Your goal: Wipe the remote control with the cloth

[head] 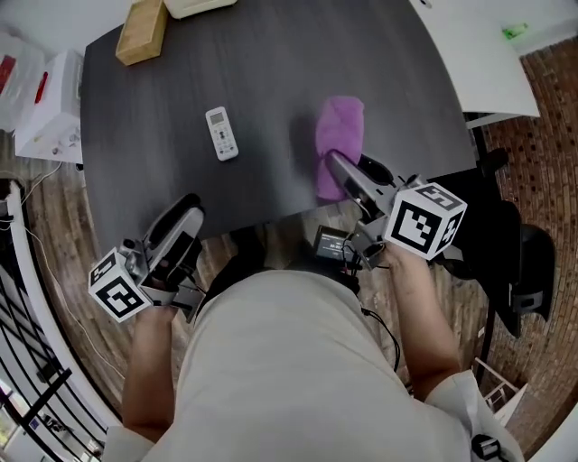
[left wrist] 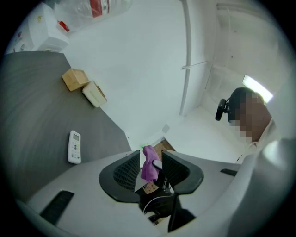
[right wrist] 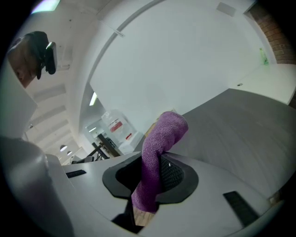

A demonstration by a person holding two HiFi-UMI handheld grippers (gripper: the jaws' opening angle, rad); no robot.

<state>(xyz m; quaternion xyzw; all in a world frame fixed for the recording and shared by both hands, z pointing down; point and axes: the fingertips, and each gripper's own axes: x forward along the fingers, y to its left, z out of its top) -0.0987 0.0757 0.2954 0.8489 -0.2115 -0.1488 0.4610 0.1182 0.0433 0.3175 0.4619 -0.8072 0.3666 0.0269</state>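
Note:
A white remote control (head: pixel 221 133) lies face up on the dark table (head: pixel 271 63), left of centre; the left gripper view shows the remote (left wrist: pixel 74 147) too. My right gripper (head: pixel 336 165) is shut on a purple cloth (head: pixel 339 135), held above the table's near right part. In the right gripper view the cloth (right wrist: pixel 155 152) runs up between the jaws of the gripper (right wrist: pixel 152 178) and droops over at its top. My left gripper (head: pixel 185 218) is at the table's near left edge, its jaws apart and holding nothing (left wrist: pixel 151 172). The cloth (left wrist: pixel 149 162) shows beyond them.
A wooden box (head: pixel 143 32) and a cream box (head: pixel 199 7) sit at the table's far edge. White cartons (head: pixel 50 104) stand off the left side. At the right are a black chair (head: pixel 519 262) and a white tabletop (head: pixel 488 54).

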